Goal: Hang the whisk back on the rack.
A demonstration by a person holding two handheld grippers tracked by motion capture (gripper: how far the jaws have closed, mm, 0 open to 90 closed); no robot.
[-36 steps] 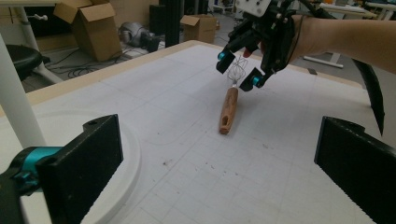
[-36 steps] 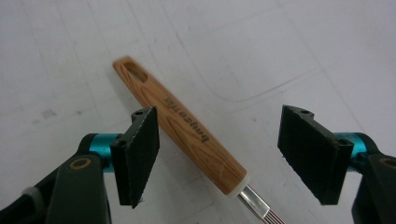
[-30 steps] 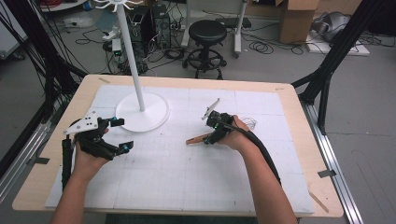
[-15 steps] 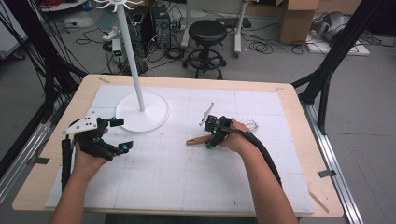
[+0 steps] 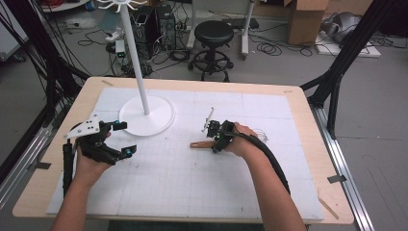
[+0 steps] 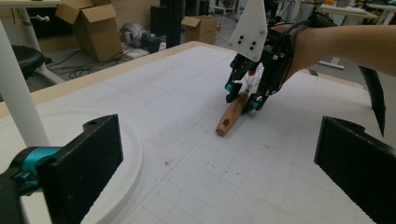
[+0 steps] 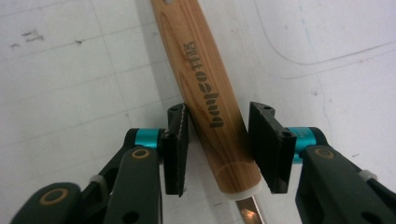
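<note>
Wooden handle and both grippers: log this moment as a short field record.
surface: white gridded mat on a wooden table
wooden handle: lying flat on the mat, printed lettering facing up
right gripper: lowered over the handle, jaws on either side; narrow gap visible at one jaw, not clamped
left gripper: held above the mat, jaws wide apart, holding nothing
white stand: upright, round base on the mat

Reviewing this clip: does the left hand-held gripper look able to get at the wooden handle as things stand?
Probably yes: bare mat lies between the left hand-held gripper and the wooden handle, though the right hand-held gripper already straddles its far end.
</note>
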